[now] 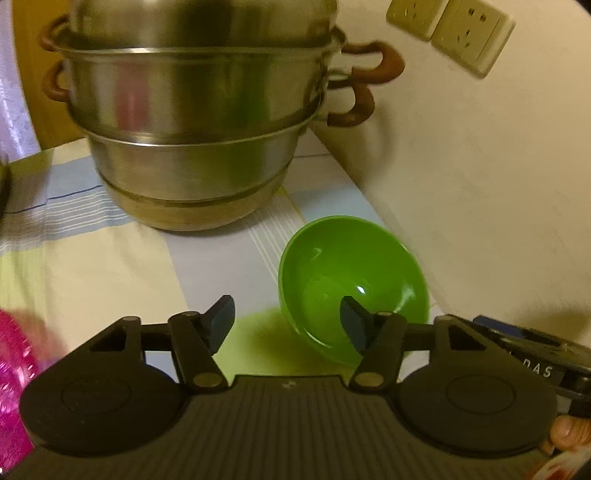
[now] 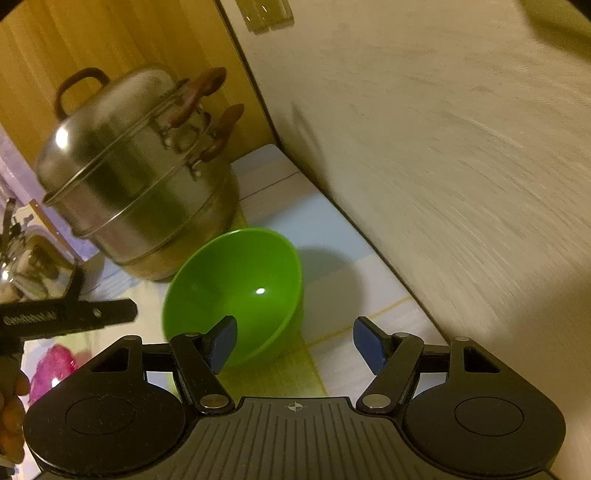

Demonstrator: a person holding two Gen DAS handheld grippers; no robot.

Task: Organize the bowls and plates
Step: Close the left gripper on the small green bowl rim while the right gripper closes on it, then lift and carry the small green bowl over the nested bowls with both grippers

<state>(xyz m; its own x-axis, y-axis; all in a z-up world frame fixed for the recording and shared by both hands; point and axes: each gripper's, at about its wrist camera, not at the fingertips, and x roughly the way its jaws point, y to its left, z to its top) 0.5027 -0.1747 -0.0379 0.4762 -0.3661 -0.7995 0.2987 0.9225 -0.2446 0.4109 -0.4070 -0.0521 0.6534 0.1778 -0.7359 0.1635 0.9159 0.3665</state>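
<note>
Green bowl (image 2: pixel 232 295) tilted beside steamer (image 1: pixel 195 122) — both grippers, left (image 1: pixel 288 325) and right (image 2: pixel 295 343), spread wide, empty. Risk: bowl tipping or sliding if nudged off-centre.

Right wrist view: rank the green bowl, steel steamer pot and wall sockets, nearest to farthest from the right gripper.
From the right gripper, open:
1. Green bowl, just ahead, at the left fingertip.
2. Steel steamer pot, behind the bowl, to the left.
3. Wall sockets, high on the wall, farthest back.
</note>
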